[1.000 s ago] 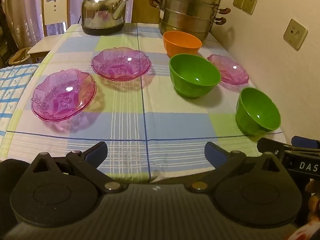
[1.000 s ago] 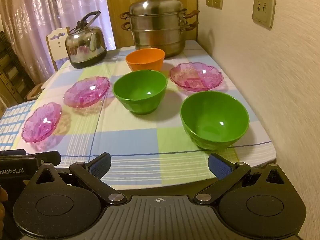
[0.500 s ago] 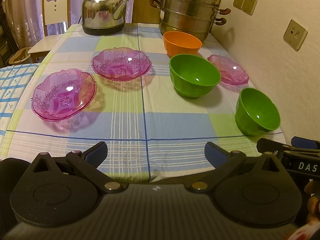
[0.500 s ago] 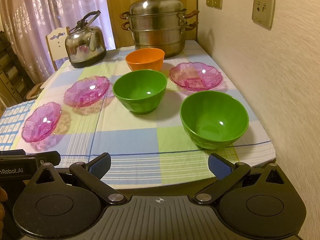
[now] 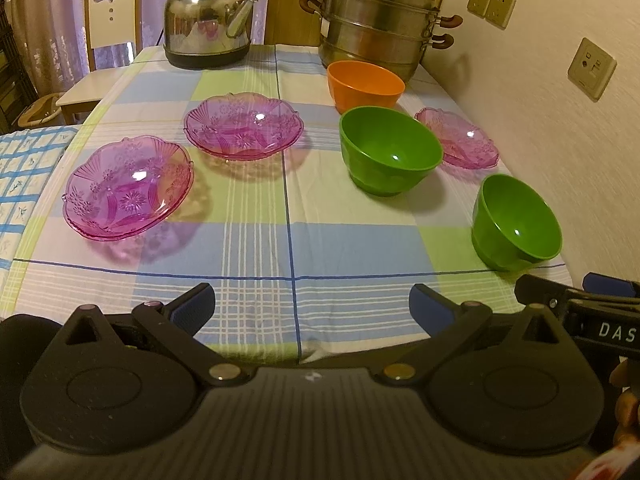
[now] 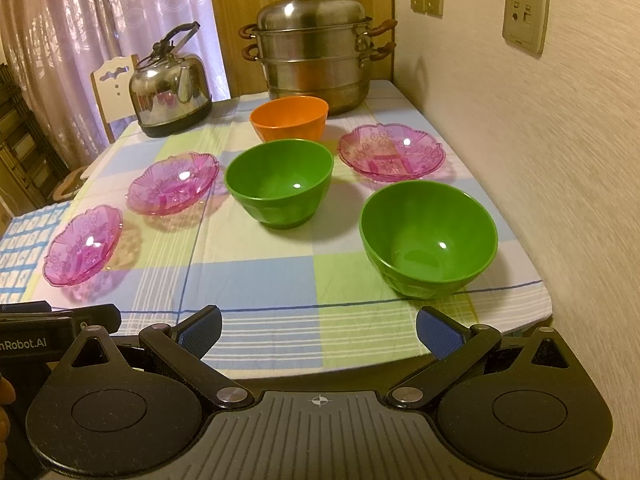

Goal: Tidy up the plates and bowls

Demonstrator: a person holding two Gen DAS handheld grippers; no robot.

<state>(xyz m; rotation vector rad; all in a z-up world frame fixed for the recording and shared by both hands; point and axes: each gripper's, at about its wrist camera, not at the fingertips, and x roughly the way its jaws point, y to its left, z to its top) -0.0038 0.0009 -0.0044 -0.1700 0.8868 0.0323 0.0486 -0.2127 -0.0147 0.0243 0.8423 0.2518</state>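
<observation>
Left tool [image 5: 312, 307] and right tool [image 6: 319, 330] wide open, empty, short of tabletop [image 6: 256, 280]: nothing stacked; near green bowl [image 6: 428, 240] likely first.

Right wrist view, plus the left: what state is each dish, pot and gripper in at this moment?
Near green bowl: upright, empty.
Far green bowl: upright, empty.
Orange bowl: upright, nothing visible inside.
Three pink plates: separate, unstacked, empty.
Steamer pot: lid on.
Kettle: lid on, handle up.
Left gripper: open, holding nothing.
Right gripper: open, holding nothing.
</observation>
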